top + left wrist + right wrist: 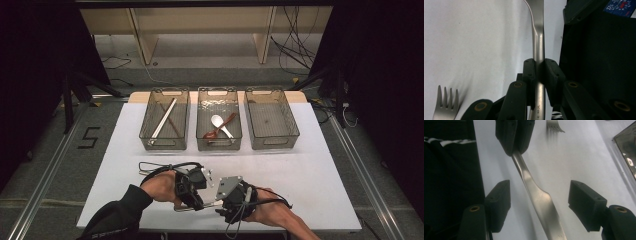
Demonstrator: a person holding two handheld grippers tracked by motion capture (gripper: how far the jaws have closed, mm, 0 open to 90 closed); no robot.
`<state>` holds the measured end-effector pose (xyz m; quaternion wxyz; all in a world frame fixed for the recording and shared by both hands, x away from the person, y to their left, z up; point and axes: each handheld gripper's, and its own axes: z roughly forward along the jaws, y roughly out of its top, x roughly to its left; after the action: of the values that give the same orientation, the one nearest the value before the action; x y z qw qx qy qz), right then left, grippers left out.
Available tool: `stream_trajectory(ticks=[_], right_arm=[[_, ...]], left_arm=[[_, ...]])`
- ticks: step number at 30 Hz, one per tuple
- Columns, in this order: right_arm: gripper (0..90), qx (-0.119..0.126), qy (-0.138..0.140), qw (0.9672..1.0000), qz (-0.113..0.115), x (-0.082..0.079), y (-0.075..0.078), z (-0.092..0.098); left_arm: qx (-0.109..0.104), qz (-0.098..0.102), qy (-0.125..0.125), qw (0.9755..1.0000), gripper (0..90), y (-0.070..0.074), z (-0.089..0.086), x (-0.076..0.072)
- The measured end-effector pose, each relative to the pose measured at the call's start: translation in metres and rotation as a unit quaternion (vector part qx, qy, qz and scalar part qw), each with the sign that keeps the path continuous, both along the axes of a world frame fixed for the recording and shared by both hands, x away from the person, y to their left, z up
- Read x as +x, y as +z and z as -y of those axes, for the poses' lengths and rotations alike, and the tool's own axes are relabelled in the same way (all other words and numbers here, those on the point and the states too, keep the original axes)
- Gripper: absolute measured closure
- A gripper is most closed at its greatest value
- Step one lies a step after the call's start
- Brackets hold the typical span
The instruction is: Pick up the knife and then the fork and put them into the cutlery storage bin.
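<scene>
1. Both tools are chunky matte black. The left tool (196, 186) trails a black cable that loops out toward 9 o'clock.
2. The right tool (235, 197) has a grey three-cornered plate on top, with a black cable off toward 3 o'clock.
3. Up close, the black jaw arms have brass-ringed pivots and small screw holes in the pads (499, 203).
4. Black long sleeve (117, 212) on the left arm.

I count three clear bins at twelve o'clock from my hands: a left bin (164, 120), a middle bin (219, 119) and a right bin (271, 119). The middle one holds two spoons, one white (219, 123) and one brown (220, 127). Two grippers, my left (199, 199) and right (220, 205), meet on one steel utensil (537, 195). One fork (446, 105) lies alongside.
</scene>
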<state>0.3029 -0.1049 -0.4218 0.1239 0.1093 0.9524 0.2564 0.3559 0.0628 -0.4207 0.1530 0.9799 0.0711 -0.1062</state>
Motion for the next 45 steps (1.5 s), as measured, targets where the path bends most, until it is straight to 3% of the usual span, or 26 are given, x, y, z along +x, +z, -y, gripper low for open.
stream_trajectory(ticks=[9,13,21,45], right_arm=[[38.4,-0.019,0.013,0.9997,0.009,-0.004,-0.003,-0.002],[40.8,-0.027,0.021,0.9993,0.017,-0.006,-0.005,-0.005],[47.2,-0.044,0.034,0.9981,0.029,-0.011,-0.008,-0.008],[66.9,-0.060,0.075,0.9937,0.057,-0.015,-0.011,-0.011]], left_arm=[[-0.007,-0.007,0.010,0.9999,79.1,0.003,0.002,-0.001],[0.000,-0.012,-0.008,0.9999,79.0,0.004,0.003,0.000],[0.005,-0.015,-0.012,0.9998,79.0,0.005,0.003,0.002],[0.013,-0.037,-0.027,0.9989,79.0,0.005,0.008,0.001]])
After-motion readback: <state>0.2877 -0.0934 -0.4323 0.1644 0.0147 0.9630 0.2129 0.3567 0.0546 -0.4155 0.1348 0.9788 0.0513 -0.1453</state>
